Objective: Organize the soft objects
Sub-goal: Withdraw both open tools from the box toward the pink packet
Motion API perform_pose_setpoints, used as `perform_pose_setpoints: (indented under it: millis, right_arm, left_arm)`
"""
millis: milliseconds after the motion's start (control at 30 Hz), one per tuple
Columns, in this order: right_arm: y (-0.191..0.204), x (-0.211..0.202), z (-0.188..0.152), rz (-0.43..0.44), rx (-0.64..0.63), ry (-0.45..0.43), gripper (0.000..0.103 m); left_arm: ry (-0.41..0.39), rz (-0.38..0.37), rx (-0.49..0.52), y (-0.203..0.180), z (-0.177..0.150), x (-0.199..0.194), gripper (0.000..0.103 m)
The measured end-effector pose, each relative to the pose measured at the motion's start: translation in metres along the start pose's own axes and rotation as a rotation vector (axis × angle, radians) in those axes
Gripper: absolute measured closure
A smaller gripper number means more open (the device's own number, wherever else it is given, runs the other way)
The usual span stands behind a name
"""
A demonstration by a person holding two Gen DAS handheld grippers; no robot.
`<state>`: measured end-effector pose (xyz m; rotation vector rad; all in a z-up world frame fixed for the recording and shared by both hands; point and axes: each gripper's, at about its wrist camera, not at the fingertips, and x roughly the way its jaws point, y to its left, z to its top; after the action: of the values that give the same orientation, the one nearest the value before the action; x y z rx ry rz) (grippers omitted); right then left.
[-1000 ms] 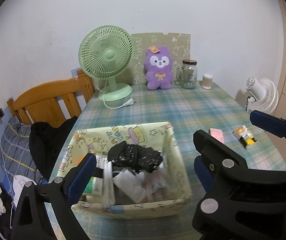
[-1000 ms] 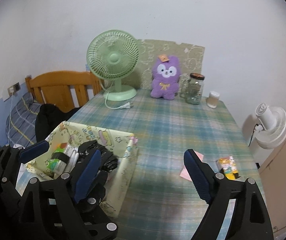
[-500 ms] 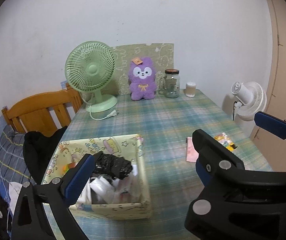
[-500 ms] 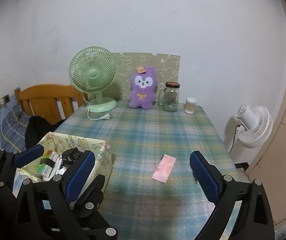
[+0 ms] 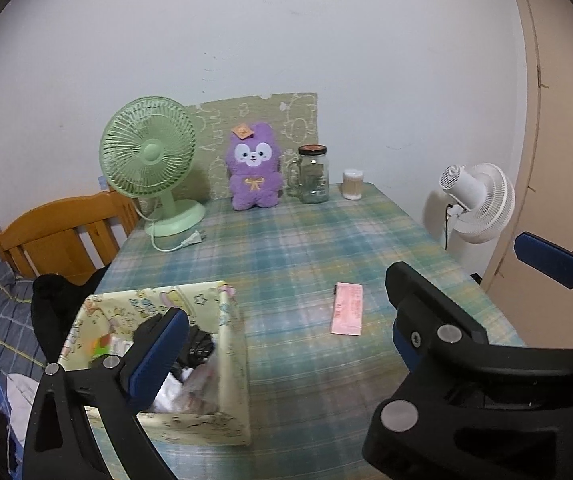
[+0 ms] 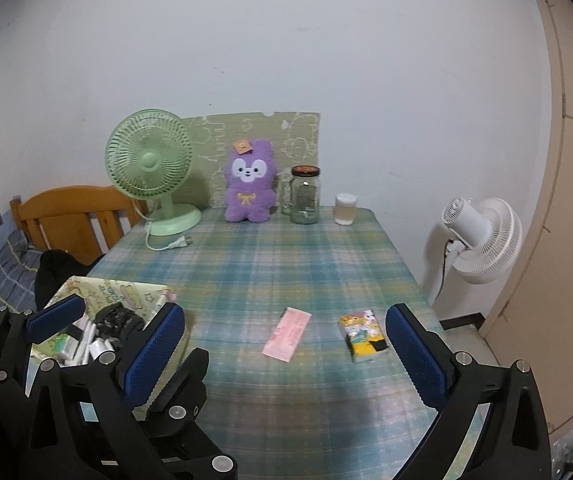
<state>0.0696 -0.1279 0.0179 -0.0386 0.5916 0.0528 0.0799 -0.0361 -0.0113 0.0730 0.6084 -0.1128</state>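
The flat pink tissue packet (image 6: 287,333) lies at twelve o'clock from the wide-spread, empty right tool (image 6: 284,354), long axis toward one o'clock.

Flat pink packet (image 6: 287,333) lies on the table between the right gripper's fingers; yellow cartoon tissue pack (image 6: 363,334) sits just inside the right finger.
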Motion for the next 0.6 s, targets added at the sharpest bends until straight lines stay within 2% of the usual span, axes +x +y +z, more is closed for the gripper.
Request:
perform_pose_setpoints:
  millis: [300, 600]
  right_arm:
    - [-0.024, 0.013, -0.006, -0.027, 0.008, 0.018, 0.001]
    - [-0.044, 0.039, -0.017, -0.029, 0.02, 0.063, 0.001]
  left_arm:
    - [0.023, -0.066, -0.002, -0.022, -0.001, 0.021, 0.0]
    - [0.059, -0.069, -0.02, -0.037, -0.009, 0.048, 0.0]
